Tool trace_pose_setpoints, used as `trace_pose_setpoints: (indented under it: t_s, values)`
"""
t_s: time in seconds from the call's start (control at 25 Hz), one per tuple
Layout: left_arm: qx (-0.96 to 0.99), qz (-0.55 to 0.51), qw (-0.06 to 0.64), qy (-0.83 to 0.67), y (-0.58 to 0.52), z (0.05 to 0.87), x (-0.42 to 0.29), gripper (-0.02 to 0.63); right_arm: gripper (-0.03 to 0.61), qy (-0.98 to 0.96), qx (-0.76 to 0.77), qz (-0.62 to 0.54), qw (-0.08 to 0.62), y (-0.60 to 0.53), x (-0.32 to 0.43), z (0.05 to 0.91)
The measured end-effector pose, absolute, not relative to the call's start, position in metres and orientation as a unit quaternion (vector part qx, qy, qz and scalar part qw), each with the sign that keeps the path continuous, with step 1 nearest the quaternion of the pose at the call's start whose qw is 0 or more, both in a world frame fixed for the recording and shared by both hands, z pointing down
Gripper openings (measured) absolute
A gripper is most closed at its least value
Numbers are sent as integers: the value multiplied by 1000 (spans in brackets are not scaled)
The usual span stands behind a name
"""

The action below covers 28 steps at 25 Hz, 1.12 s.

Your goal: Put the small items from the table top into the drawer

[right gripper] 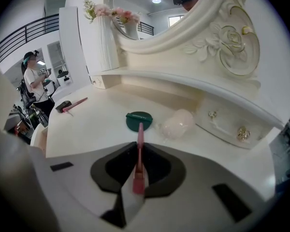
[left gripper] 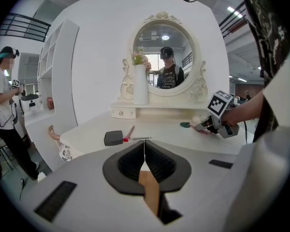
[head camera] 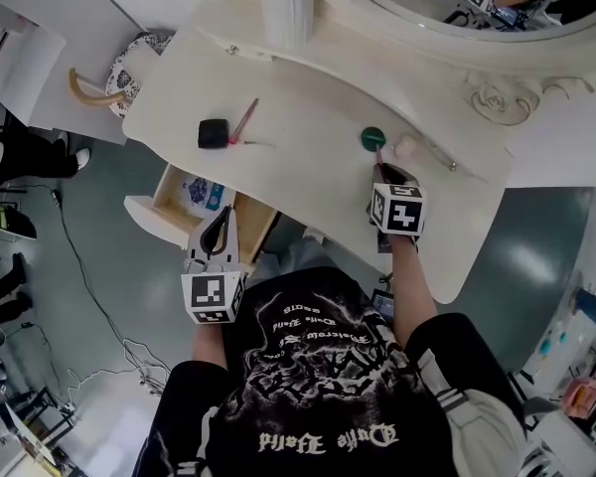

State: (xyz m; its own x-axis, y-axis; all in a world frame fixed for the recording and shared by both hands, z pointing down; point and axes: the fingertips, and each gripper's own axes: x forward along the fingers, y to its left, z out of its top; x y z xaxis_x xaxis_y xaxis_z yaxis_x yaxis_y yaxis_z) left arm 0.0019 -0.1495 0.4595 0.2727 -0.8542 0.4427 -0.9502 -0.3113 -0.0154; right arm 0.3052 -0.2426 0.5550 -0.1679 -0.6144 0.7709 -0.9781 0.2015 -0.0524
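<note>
On the desk's (head camera: pixel 308 97) right side, the right claw (right gripper: pixel 138 146) is closed on a thin pink stick (right gripper: pixel 140 132), whose far tip lies at a green disc (right gripper: pixel 138 120), with a pale pink lump (right gripper: pixel 179 124) just beside that. Left claw (left gripper: pixel 144 154) has its jaws together and empty, held over the open drawer (head camera: pixel 169 192) at the desk's left front. A black box (head camera: pixel 213 133) and a pink tool (head camera: pixel 244 119) lie on the desk top, well apart from the stick. Judgement: the step is the pick-up. The stick is slim and may pivot, so grip firmly, lift straight up clear of the disc, carry it level to the drawer and lower it in before release.
</note>
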Motion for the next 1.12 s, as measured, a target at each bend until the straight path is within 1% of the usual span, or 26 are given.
trace_pose_setpoints:
  t_s: [0.36,1.12]
  values:
    - [791,171,129,-573,-150,455,-2,15,51,-714,560,272,321,-240,303,554]
    - [790,150,139,-578,-137,456,-42,15,49,-738,555,215,319,-216,258,520]
